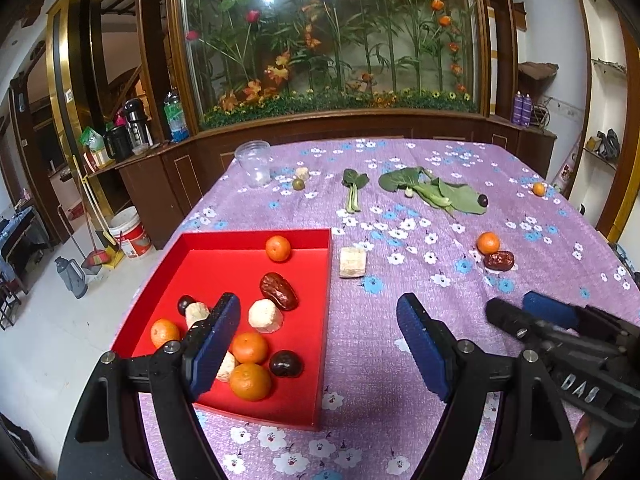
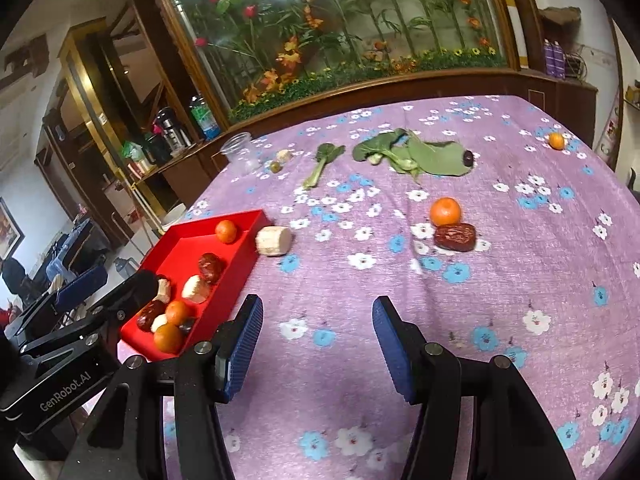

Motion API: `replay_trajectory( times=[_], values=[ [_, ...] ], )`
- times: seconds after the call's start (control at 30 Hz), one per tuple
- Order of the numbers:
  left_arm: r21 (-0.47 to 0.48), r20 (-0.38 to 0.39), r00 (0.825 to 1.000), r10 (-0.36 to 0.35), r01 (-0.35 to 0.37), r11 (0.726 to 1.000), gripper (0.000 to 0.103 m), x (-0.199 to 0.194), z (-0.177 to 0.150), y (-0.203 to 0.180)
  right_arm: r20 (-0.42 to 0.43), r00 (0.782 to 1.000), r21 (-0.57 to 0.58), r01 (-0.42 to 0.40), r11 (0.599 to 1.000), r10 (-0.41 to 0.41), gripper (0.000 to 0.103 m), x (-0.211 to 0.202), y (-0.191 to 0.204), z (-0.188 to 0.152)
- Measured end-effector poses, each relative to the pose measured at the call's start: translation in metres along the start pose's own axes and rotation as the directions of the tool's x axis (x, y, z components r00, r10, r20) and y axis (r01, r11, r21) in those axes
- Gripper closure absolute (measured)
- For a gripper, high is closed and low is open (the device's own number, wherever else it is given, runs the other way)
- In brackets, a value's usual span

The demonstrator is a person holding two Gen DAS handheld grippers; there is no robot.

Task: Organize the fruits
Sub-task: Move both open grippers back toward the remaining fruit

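Task looked partly done. The red tray (image 1: 256,412), shallow, straight-walled, matte card or plastic, already held four glossy oranges, a wrinkled red date, two dark round fruits and some pale rough chunks. Left outside on the purple floral tablecloth (image 1: 400,340): an orange (image 2: 445,211) touching a wrinkled date (image 2: 455,237) mid-table, a small orange (image 2: 556,140) near the far right edge, a dark fruit (image 2: 467,158) against the leafy greens (image 2: 424,156), a small greenish fruit (image 1: 298,184) by the clear plastic jar (image 1: 253,163), and a pale fibrous block (image 1: 352,263) just beside the tray's right wall. Left gripper (image 1: 318,346) hung over the tray's right edge, jaws spread wide, holding nothing. Right gripper (image 2: 318,346) hovered above bare cloth, jaws likewise wide and empty, pointed toward the orange-and-date pair. Finger pads (image 2: 240,350) blue, ribbed rubber.
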State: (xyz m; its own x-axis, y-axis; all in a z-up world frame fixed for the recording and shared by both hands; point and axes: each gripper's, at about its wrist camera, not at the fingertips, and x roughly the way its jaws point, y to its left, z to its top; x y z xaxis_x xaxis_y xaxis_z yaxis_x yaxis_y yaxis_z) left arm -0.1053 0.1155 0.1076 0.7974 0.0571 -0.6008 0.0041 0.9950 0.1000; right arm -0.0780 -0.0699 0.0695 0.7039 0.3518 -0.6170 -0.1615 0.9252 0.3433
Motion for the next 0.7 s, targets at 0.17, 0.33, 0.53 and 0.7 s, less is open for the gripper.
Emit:
replay_trajectory(
  times=[0.17,0.33,0.53,0.7],
  values=[
    [-0.017,-0.036,0.999,-0.022,0.022,1.0,0.023,0.016,0.0,0.002,0.002,0.998,0.021,0.07,0.997,-0.07,0.041,-0.004,-0.034,0.004],
    [-0.04,-0.077,0.994,-0.082,0.079,0.996,0.023,0.036,-0.002,-0.002,-0.024,0.985,0.034,0.171,0.985,-0.17,0.041,-0.001,-0.074,0.009],
    [-0.035,-0.126,0.979,-0.157,0.154,0.987,0.024,0.063,0.002,-0.014,-0.057,0.982,0.028,0.184,0.983,-0.182,0.042,0.015,-0.096,0.028],
    [-0.051,-0.176,0.954,-0.243,0.237,0.97,0.024,0.09,0.023,-0.022,-0.069,0.982,0.003,0.177,0.984,-0.176,0.042,0.034,-0.098,0.044]
  ],
)
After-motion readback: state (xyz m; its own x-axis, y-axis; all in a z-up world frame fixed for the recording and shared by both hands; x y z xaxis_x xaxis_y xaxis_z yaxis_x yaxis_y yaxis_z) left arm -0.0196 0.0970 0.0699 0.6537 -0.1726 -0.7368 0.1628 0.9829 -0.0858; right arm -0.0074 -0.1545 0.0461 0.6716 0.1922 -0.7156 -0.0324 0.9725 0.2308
